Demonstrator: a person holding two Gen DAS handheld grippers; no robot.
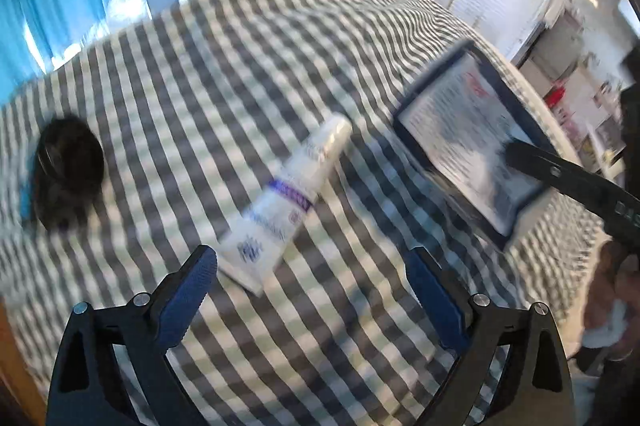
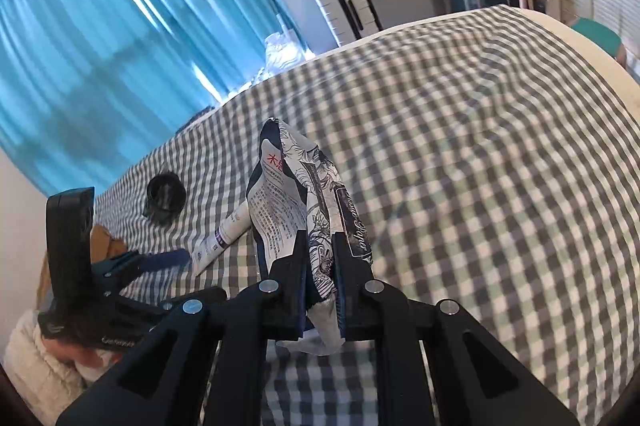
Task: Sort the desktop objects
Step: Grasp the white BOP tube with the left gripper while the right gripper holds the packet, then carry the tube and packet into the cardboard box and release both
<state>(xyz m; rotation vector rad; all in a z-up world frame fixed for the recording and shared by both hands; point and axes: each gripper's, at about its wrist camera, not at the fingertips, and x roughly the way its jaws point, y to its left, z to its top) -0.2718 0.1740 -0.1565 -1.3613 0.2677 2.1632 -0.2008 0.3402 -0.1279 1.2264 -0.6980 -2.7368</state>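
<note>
The right claw [image 2: 320,266] is clenched on a soft printed tissue pack [image 2: 296,194], pinching it low down near one end so that most of the packet stands above the jaws, clear of the checked cloth [image 2: 480,146]. That grip looks the weakest point: the wrapper is slack and crumpled where the jaws bite, so a quick swing or roll of the wrist could let the pack fold over, slide out, and drop back onto the counter away from wherever it is meant to go. The left claw [image 1: 308,266] stands released, its blue pads [image 1: 188,290] wide apart with nothing between them, hovering just short of the crimped end of a white tube [image 1: 288,202] that lies flat on the cloth. The left wrist view is smeared with motion blur, so a closing bite made on the move could miss the thin flat tail, nudge the tube and set it rolling. In that same view the held pack and the right claw's finger hang just beyond the tube, so the two claws are near enough to knock together if both reach inward. Further off to the left lies a round black object [image 1: 66,170], too blurred to identify, well apart from the rest and not yet dealt with.
</note>
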